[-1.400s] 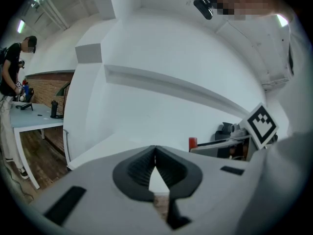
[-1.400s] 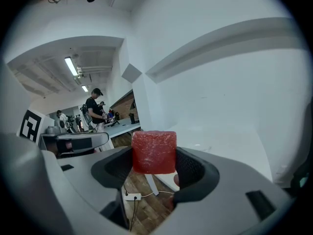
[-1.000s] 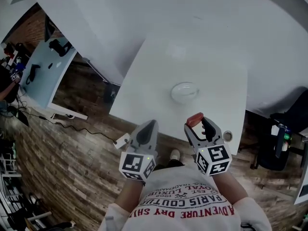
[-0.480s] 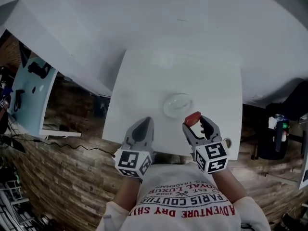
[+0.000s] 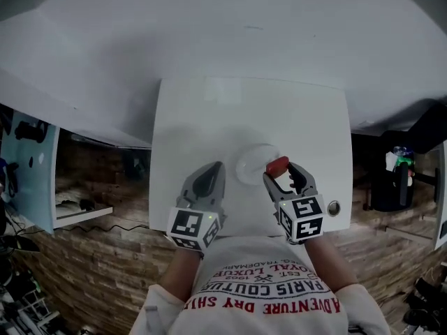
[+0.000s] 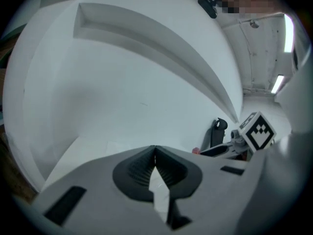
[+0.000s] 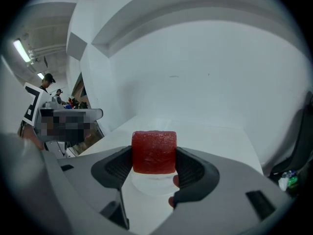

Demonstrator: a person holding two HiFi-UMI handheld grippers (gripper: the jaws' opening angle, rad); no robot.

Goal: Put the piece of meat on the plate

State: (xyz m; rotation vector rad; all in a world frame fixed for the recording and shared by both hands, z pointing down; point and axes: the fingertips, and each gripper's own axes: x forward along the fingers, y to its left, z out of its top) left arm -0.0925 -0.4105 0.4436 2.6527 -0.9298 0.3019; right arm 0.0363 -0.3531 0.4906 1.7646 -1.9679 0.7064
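Hovering above plate (image 7: 146,185): meat (image 7: 154,152) (jaws clamped)

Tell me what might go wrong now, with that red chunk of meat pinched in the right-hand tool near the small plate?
1. The right gripper holds the meat near the right edge of the plate in the head view. Let go now, it might hit the rim and tumble onto the table.
2. The plate looks small and light, so lowering the jaws could nudge it. The left gripper is shut and empty, steadying nothing.
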